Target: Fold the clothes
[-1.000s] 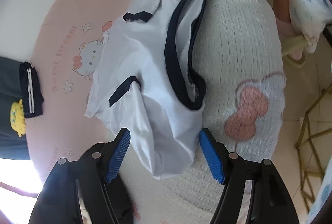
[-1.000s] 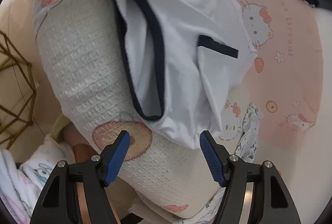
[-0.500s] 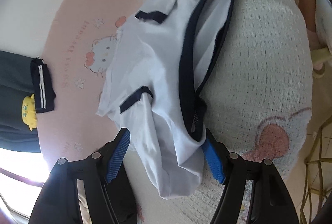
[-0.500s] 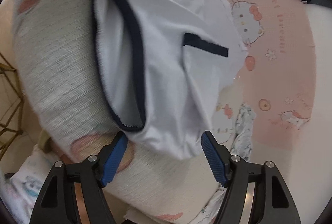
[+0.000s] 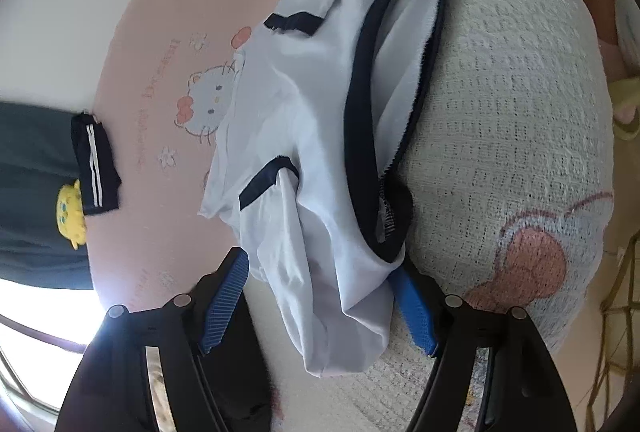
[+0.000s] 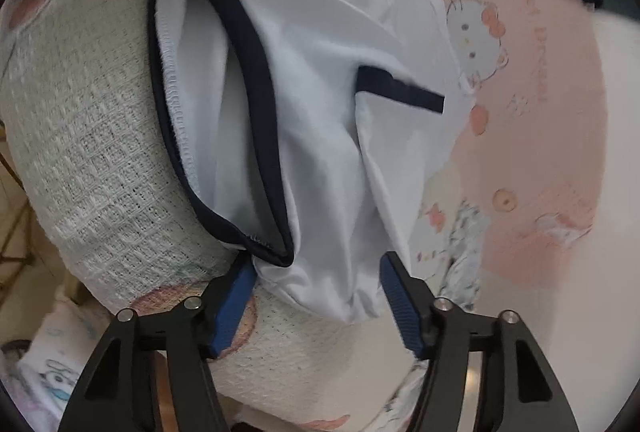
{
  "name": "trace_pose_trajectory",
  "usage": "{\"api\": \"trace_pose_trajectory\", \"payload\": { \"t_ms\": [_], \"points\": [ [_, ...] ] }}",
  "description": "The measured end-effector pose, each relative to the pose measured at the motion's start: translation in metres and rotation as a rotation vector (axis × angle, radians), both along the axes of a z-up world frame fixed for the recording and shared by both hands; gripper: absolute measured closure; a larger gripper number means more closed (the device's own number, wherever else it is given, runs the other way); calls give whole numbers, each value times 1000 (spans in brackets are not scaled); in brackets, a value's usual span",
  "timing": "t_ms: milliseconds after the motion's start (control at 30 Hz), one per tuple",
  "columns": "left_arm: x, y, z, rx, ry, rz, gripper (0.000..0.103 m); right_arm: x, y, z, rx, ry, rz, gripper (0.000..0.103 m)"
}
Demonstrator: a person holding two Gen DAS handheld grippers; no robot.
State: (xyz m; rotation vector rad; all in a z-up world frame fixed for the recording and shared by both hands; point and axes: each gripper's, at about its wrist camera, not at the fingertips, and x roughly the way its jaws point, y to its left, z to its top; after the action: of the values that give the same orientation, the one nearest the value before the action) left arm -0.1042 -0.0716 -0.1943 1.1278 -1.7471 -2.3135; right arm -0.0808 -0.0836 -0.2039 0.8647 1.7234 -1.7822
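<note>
Cloth filling both grips, pink sheet lying open alongside

The white garment [image 5: 304, 136] is bunching between the fingers [image 5: 226, 294] of the left gripper [image 5: 320, 296] and the right gripper [image 6: 316, 296], blocking both gaps. The waffle-weave blanket [image 5: 512, 120] is bulging up just beside it. The pink sheet [image 5: 152, 80] is offering free room until the dark garment [image 5: 36, 192] at its edge.

Both grippers: black angular frames, ribbed blue fingers [image 5: 226, 298] [image 6: 400, 306] (silver screws at pivots).
</note>
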Motion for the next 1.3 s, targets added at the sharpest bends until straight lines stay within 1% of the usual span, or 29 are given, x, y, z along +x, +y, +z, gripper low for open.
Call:
{"api": "trace_pose_trajectory", "payload": {
  "t_ms": [67, 133, 167, 200, 233, 267, 300, 333, 367, 400, 433, 533, 667, 700, 767, 867, 933, 1033, 1100, 1200, 1267, 1300],
  "points": [
    [-3, -3, 2, 23, -8, 6, 33, 0, 1, 0, -6, -38, 4, 51],
    [-4, -6, 4, 50, -20, 15, 35, 3, 1, -1, -12, -84, 4, 77],
    [2, -3, 4, 64, -27, 25, 35, 8, 1, -5, 1, -77, 22, 84],
    [1, -4, 5, 82, -33, 35, 35, 14, 0, -9, 14, -71, 40, 91],
    [-1, -7, 7, 111, -45, 45, 37, 20, 0, -13, 27, -62, 59, 91],
    [-2, -10, 9, 144, -65, 51, 43, 26, -2, -18, 56, -24, 84, 92],
    [-4, -13, 12, 193, -97, 59, 55, 27, -2, -18, 64, -16, 87, 92],
    [-6, -18, 16, 255, -141, 70, 62, 28, -3, -19, 70, -10, 90, 92],
    [-9, -22, 19, 315, -186, 81, 76, 24, -4, -16, 50, -30, 63, 92],
    [-10, -24, 20, 345, -221, 77, 86, 21, -4, -13, 28, -50, 43, 92],
    [-11, -25, 21, 374, -256, 75, 88, 17, -4, -9, 6, -71, 23, 92],
    [-18, -29, 26, 419, -302, 94, 90, 2, -2, 2, -69, -162, -47, 93],
    [-41, -61, 46, 685, -404, 260, 90, -31, 4, 25, -223, -321, -214, 95],
    [-47, -69, 51, 752, -428, 301, 90, -37, 5, 29, -247, -344, -248, 95],
    [-57, -89, 65, 895, -454, 370, 90, -47, 9, 43, -310, -355, -291, 95],
    [-70, -110, 79, 991, -457, 430, 90, -57, 9, 59, -372, -366, -316, 95],
    [-75, -115, 79, 1004, -444, 441, 90, -59, 10, 68, -418, -372, -335, 95],
    [-82, -122, 81, 1023, -423, 457, 91, -57, 14, 78, -473, -355, -365, 95],
    [-87, -127, 82, 1035, -410, 468, 92, -70, 11, 83, -515, -352, -384, 95],
    [-95, -134, 83, 1054, -389, 484, 91, -92, 3, 86, -534, -333, -391, 95],
    [-99, -139, 84, 1066, -375, 495, 91, -106, -3, 85, -561, -338, -411, 95],
    [-101, -141, 79, 1055, -365, 506, 91, -110, -5, 84, -578, -342, -424, 95]
  ]
}}
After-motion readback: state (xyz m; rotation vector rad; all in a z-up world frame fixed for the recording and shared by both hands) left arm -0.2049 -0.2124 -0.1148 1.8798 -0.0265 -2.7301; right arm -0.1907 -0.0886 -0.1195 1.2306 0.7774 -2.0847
